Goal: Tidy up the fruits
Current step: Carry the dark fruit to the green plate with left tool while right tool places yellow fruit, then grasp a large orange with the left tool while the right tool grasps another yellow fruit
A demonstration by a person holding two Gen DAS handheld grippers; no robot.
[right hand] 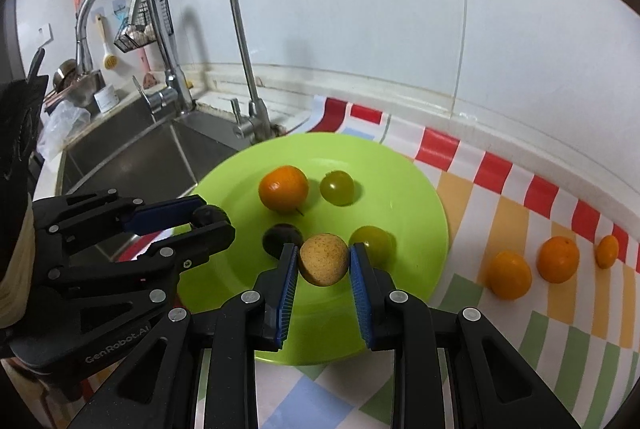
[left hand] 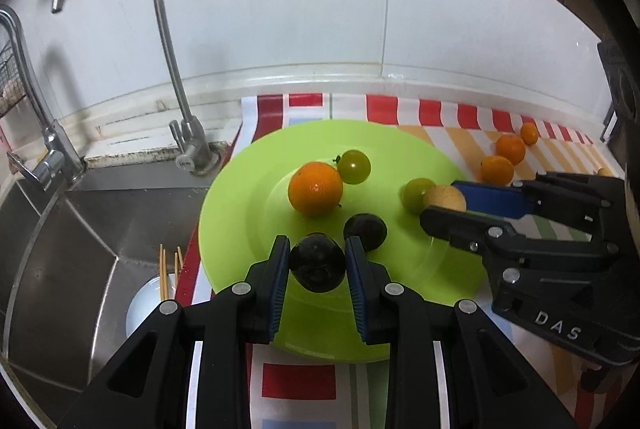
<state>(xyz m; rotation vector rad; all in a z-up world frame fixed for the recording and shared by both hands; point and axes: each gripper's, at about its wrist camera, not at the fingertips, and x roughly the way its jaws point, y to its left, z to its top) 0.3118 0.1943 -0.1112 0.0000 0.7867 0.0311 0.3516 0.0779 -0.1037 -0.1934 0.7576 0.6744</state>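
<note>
A lime-green plate [left hand: 240, 213] [right hand: 404, 197] lies on a striped cloth and holds an orange [left hand: 315, 188] [right hand: 283, 188], two green fruits [left hand: 354, 166] [left hand: 416, 194] and a dark plum [left hand: 365, 231] [right hand: 280, 239]. My left gripper [left hand: 318, 265] is shut on another dark plum [left hand: 317, 263] over the plate's near side; it also shows in the right wrist view [right hand: 208, 219]. My right gripper [right hand: 323, 261] is shut on a tan speckled fruit [right hand: 323, 259] [left hand: 444, 198] over the plate's right part.
Three small oranges [right hand: 509, 275] [right hand: 558, 259] [right hand: 607, 250] lie in a row on the cloth right of the plate. A steel sink [left hand: 80, 229] with two taps [left hand: 160, 29] is at the left. A white bowl with chopsticks [left hand: 160, 289] sits in the sink.
</note>
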